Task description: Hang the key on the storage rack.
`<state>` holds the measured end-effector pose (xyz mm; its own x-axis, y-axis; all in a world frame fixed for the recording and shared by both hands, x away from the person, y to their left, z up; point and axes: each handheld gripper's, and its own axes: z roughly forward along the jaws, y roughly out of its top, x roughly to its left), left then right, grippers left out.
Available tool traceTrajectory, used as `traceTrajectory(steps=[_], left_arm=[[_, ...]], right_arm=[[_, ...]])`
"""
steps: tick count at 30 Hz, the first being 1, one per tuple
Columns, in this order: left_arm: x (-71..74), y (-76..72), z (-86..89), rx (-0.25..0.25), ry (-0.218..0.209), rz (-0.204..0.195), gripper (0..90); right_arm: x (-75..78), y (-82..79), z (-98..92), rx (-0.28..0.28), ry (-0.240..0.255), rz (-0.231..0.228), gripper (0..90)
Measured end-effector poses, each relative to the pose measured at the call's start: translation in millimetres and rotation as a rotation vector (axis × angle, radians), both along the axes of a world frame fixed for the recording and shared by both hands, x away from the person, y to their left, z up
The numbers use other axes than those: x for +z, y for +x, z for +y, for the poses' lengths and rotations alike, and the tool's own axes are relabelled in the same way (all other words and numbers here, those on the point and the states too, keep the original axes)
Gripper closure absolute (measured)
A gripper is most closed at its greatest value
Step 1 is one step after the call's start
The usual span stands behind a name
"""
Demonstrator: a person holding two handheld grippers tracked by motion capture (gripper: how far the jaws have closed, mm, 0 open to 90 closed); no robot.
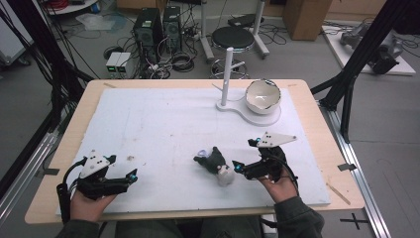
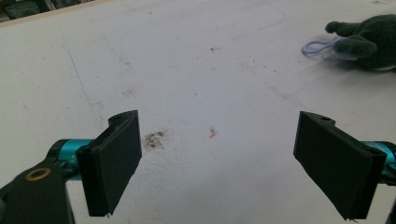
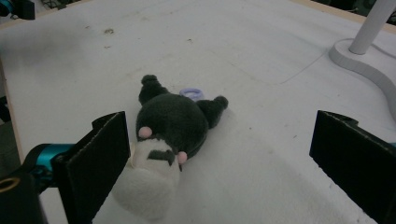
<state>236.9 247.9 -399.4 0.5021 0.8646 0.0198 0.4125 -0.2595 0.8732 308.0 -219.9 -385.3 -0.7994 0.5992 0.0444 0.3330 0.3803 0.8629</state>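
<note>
A small plush toy point(image 1: 216, 163) with a dark green hooded head, white body and a lilac loop lies on the white mat near the front middle. My right gripper point(image 1: 246, 153) sits just right of it, open and holding nothing. In the right gripper view the plush toy point(image 3: 173, 121) lies close in front of the left jaw, with the right gripper point(image 3: 219, 163) spread wide. My left gripper point(image 1: 122, 167) rests open at the front left. In its own view the left gripper point(image 2: 217, 163) points over bare mat, with the plush toy point(image 2: 369, 39) far off at the upper right.
A white bowl point(image 1: 263, 95) sits on a white stand base point(image 1: 247, 113) with an upright post point(image 1: 227, 69) at the back right. The white mat point(image 1: 163, 119) covers most of the wooden table. Computers, cables and a stool stand on the floor beyond.
</note>
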Motion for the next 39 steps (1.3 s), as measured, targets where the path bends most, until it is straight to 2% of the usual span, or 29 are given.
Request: traceTrajectory(steps=[19,30,33,38,39], left_arm=[[-1.1,1.6,-2.2,-0.002,0.001,0.005,15.5],[-2.2,2.2,-2.2,-0.005,-0.001,0.009,15.5],[-2.1,2.1,-2.7,-0.003,-0.003,0.008,15.5],[-2.0,2.3,-3.3,-0.009,0.002,0.008,15.5],[-1.9,2.3,-3.3,-0.009,0.002,0.008,15.5]], right_arm=[[-8.5,2.1,32.9,0.058,-0.034,0.039,4.7],[-17.5,7.6,44.7,0.062,-0.037,0.087,5.4],[-22.3,9.6,51.4,0.067,-0.064,0.106,6.0],[-26.7,11.0,57.8,0.068,-0.072,0.137,7.2],[-28.0,12.2,59.0,0.073,-0.075,0.132,7.3]])
